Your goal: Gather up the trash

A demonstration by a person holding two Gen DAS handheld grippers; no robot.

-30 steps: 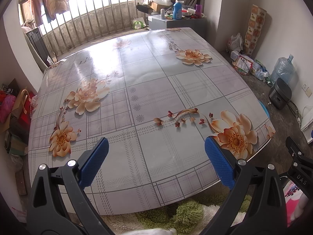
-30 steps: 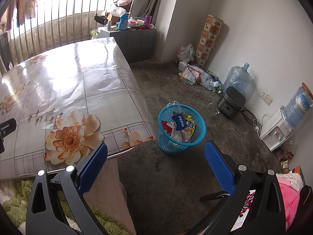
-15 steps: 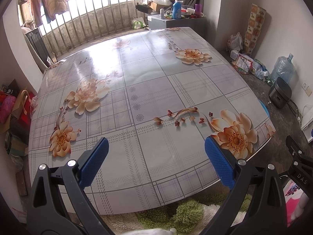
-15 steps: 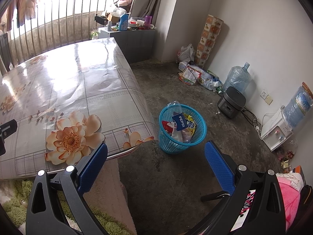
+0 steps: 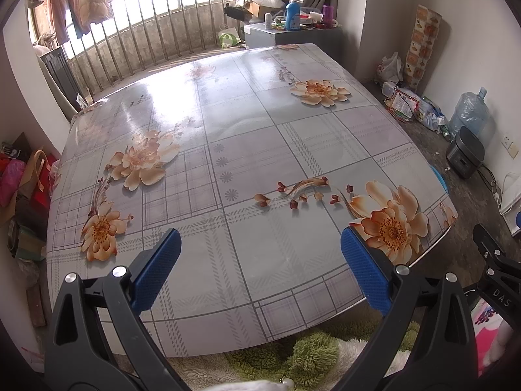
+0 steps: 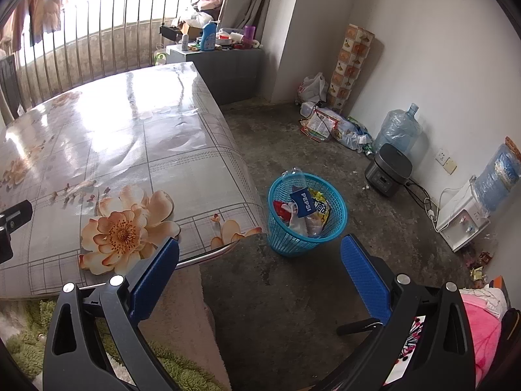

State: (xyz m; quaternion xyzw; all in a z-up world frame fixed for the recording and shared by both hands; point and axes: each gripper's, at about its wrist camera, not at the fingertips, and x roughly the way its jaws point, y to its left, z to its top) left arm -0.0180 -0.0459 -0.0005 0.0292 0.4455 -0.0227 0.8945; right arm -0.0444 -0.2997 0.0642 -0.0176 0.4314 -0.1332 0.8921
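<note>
A blue mesh trash basket (image 6: 338, 215) stands on the concrete floor right of the table, holding a Pepsi bottle (image 6: 301, 200), wrappers and a plastic bag. My right gripper (image 6: 260, 272) hovers open above the floor in front of the basket, nothing between its blue pads. My left gripper (image 5: 260, 267) hangs open over the near edge of the table (image 5: 247, 150), which has a flowered plaid cover with no loose items showing on it. In the left wrist view the right gripper's black frame (image 5: 495, 273) shows at the far right; only a blue sliver of the basket (image 5: 440, 176) peeks past the table edge.
A green shaggy rug (image 5: 293, 358) lies below the table's near edge. Along the right wall sit a rice cooker (image 6: 387, 171), water jugs (image 6: 399, 128), a dispenser (image 6: 462, 218) and a pile of bags and packaging (image 6: 329, 125). A cluttered cabinet (image 6: 221, 55) stands behind the table by the railing.
</note>
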